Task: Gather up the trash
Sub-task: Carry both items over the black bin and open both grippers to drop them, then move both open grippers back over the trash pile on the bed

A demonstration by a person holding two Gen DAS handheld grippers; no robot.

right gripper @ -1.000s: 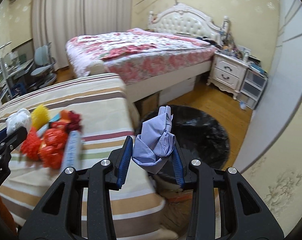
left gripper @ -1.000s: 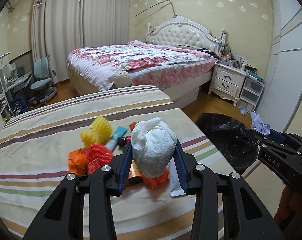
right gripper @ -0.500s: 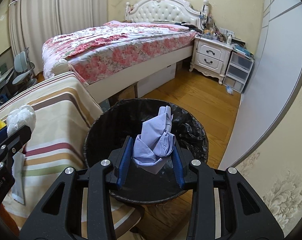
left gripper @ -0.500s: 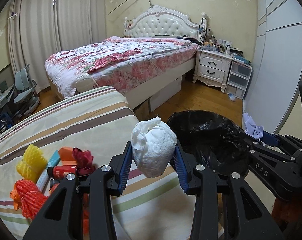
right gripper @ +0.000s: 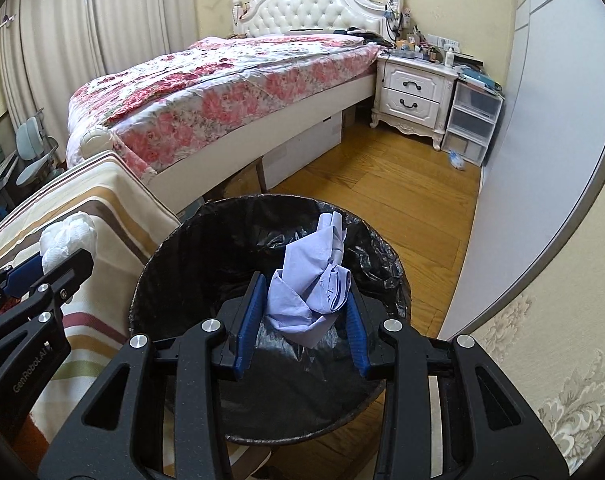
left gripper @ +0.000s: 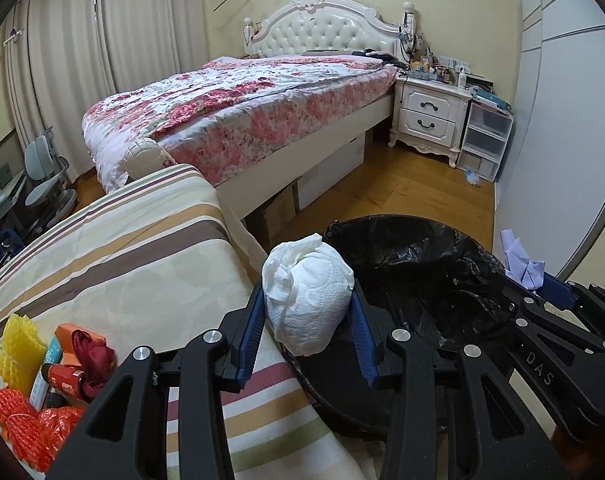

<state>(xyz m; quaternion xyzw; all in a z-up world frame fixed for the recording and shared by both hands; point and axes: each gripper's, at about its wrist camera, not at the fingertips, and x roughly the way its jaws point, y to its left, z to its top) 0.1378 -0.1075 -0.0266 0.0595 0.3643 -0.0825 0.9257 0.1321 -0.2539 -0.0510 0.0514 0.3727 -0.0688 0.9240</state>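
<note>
My left gripper is shut on a white crumpled tissue wad and holds it at the near-left rim of the black-lined trash bin. My right gripper is shut on a crumpled pale-blue paper and holds it over the bin's opening. The blue paper also shows in the left wrist view at the right. The tissue wad also shows in the right wrist view at the left. More trash lies on the striped tablecloth: yellow foam net, orange net, red pieces.
A bed with a floral cover stands behind the table. A white nightstand and plastic drawers stand at the far right on the wood floor. A pale wall panel runs along the right.
Both grippers have swung right from the table toward the bin. The blue paper now hangs over the bin's opening; the tissue wad has reached the bin's rim. Both remain gripped.
</note>
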